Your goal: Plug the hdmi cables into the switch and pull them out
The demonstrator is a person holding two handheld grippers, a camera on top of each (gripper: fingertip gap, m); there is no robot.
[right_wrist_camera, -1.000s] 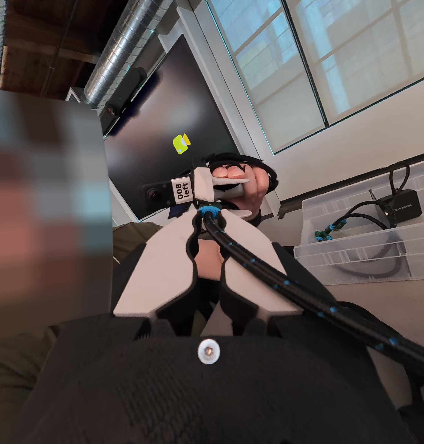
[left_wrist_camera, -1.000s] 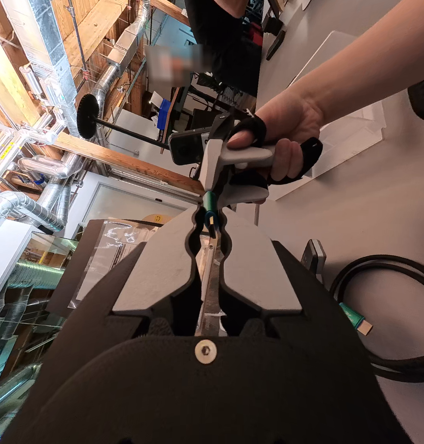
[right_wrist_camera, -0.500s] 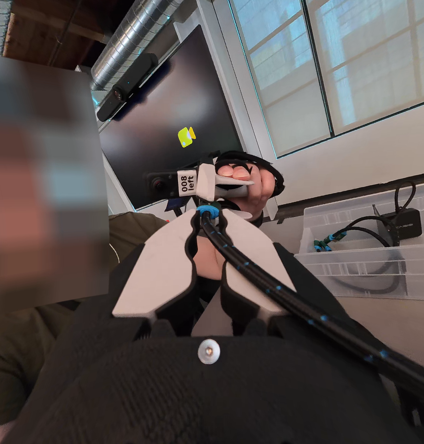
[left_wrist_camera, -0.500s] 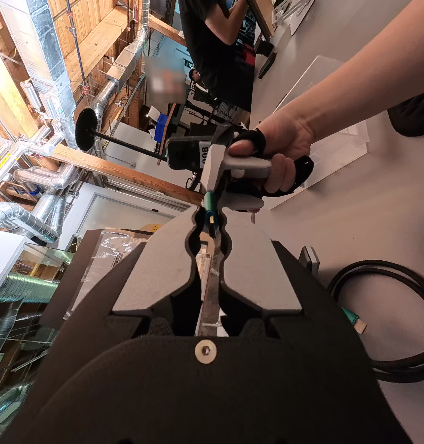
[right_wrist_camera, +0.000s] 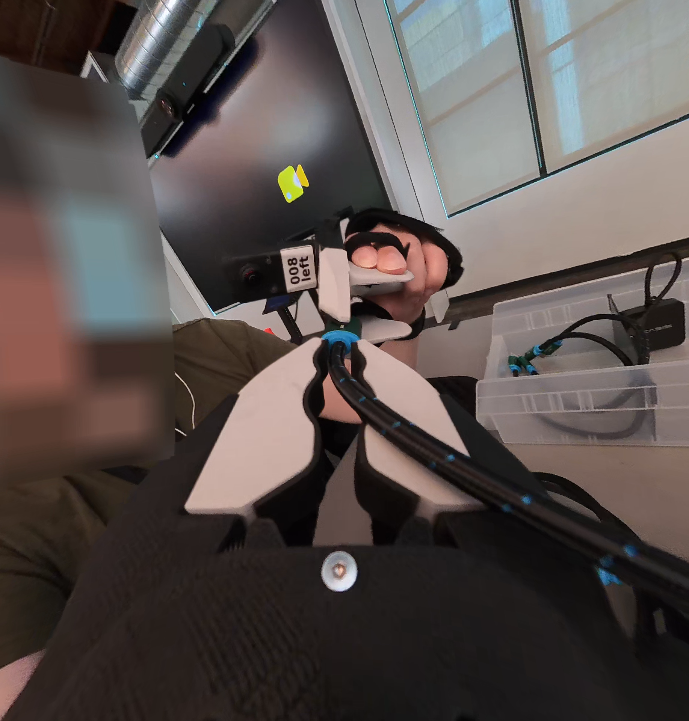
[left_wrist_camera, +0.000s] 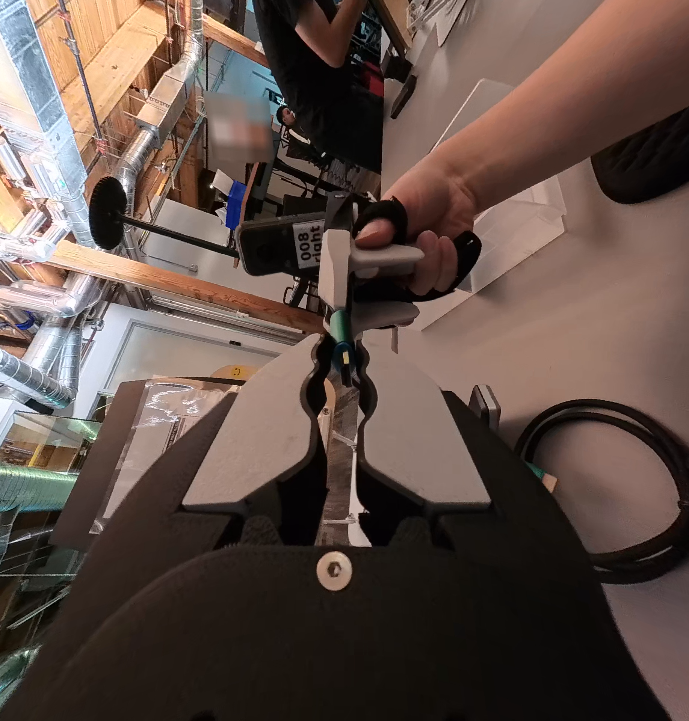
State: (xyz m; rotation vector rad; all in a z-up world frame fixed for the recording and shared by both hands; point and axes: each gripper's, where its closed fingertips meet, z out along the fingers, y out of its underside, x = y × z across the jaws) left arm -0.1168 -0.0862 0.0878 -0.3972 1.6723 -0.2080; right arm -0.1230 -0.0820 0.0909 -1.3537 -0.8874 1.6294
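The left gripper (left_wrist_camera: 337,353) pinches a blue-and-green HDMI plug (left_wrist_camera: 342,353) at its fingertips, and the right gripper (right_wrist_camera: 337,343) pinches the blue collar (right_wrist_camera: 336,338) of a black braided cable (right_wrist_camera: 432,448) that trails off to the near right. Beyond each tip, the other gripper faces it, held in a hand (left_wrist_camera: 421,230). Farther right, a coiled cable (left_wrist_camera: 608,487) lies on the worktop (left_wrist_camera: 569,331), and a clear bin (right_wrist_camera: 569,398) holds more cables.
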